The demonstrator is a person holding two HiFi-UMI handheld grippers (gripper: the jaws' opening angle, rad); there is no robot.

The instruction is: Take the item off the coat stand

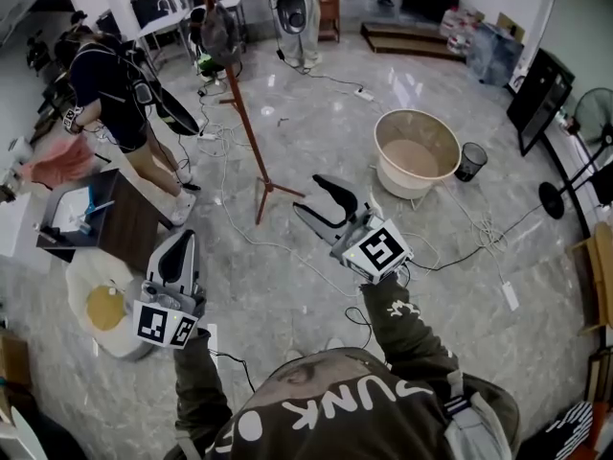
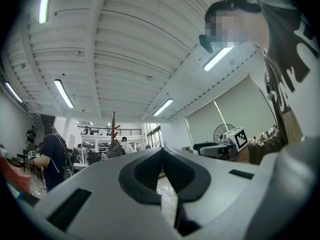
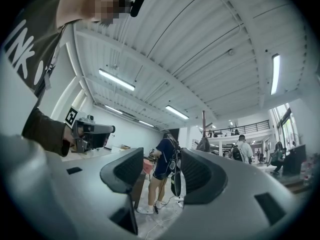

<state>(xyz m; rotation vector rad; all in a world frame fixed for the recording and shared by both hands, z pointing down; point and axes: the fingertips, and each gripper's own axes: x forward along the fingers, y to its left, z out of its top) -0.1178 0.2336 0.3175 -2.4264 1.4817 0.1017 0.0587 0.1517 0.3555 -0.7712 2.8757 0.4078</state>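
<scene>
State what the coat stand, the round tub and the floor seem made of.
The coat stand is reddish-brown and matte, probably wood. The round tub is smooth uniform beige, likely plastic. The floor is grey-veined and glossy with light reflections, probably polished marble or marble-look tile.

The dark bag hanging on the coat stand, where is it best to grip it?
Grip the bag near its top, where it hangs from the coat stand, coming from your side. It hangs against the pole, so lifting there should free it.
</scene>
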